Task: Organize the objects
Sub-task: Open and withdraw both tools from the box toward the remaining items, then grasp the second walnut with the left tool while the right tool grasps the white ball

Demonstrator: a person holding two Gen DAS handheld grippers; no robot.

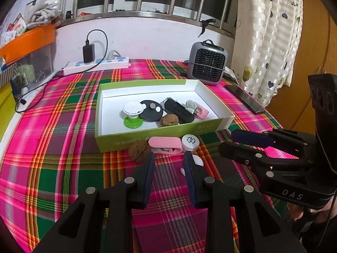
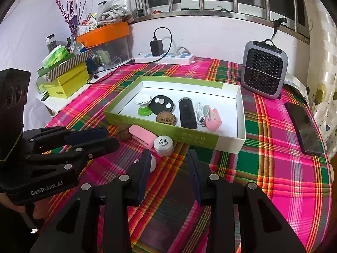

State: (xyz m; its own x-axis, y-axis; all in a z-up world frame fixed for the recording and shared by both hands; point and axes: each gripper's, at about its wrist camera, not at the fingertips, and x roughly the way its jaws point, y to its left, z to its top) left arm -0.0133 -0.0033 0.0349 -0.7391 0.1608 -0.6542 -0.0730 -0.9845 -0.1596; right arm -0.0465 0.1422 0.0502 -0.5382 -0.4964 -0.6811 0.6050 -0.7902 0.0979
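So, quick rundown of how it all looked:

Left gripper: hung low over the plaid tablecloth, jaws parted with nothing gripped, tips just short of the loose stuff.
Right gripper: same deal, jaws apart and empty, beside the left one.
Box: shallow green box with a white inside, sat mid-table.
Inside the box: green-and-white suction thing, black disc, a walnut, black rectangular gadget, pink case with a white cable, all bunched together.
Outside the box: second walnut, pink holder and white cap, lined up right against the box's near wall.
White bit: small round piece on the cloth, just beside the right gripper's left fingertip; couldn't tell if it touched.
Background: gray heater, power strip with a black charger, dark phone at the table's right edge.
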